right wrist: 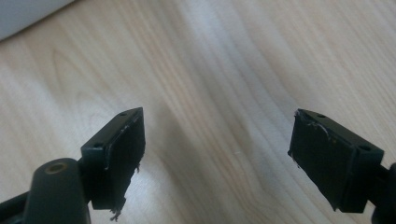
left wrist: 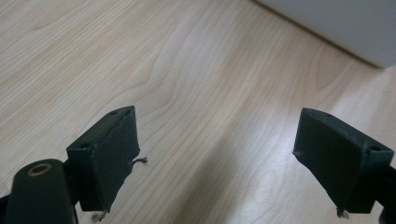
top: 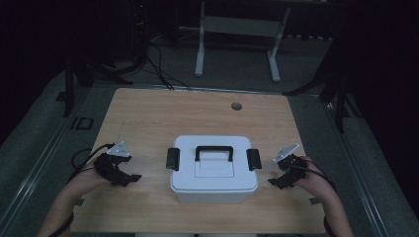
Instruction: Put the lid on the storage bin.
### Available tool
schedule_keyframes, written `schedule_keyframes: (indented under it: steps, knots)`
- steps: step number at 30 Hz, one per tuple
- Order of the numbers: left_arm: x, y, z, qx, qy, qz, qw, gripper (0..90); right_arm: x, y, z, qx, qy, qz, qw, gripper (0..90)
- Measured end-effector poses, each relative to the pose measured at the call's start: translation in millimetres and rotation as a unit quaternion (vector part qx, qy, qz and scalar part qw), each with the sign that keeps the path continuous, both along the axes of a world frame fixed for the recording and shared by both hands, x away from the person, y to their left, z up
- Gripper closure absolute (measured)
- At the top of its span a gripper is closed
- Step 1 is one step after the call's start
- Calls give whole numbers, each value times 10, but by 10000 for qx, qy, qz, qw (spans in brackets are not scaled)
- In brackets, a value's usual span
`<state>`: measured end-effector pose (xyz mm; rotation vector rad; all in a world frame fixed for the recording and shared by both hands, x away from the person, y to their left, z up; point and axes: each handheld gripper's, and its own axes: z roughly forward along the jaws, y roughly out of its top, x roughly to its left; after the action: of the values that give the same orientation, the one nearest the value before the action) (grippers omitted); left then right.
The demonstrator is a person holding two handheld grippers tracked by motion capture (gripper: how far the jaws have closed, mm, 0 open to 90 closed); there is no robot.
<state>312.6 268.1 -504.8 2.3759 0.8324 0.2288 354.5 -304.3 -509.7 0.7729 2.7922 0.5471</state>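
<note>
A white plastic box with a black carry handle and a black latch on each side stands shut in the middle of the wooden table. My left gripper rests low over the table to the box's left, open and empty. My right gripper sits to the box's right, also open and empty. In the left gripper view the jaws stand wide apart over bare wood, with the box wall at the top right. In the right gripper view the gripper spreads wide, the box edging the top left corner.
A small round grommet hole lies near the table's far edge. Beyond the table stands a white desk frame with cables on the dark floor. Black stand legs flank both sides of the table.
</note>
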Motion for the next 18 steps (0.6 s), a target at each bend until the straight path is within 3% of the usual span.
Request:
schedule_keyframes:
  steps: [6, 9, 13, 18]
  knots:
    - [-51, 94, -91, -102, -240, 265, 9993, 116, 17, -43, -16, 157, -344, -235, 9990, 177]
    - [-80, 140, -125, -291, -266, 343, 9986, 117, 21, -61, -22, 258, -495, -377, 9977, 177]
    - [-113, 172, -192, -280, -240, 368, 9986, 117, 37, -110, -54, 471, -682, -705, 9941, 176]
    - [-145, 233, -277, -424, -301, 525, 9973, 117, 43, -152, -116, 712, -947, -1104, 9868, 176]
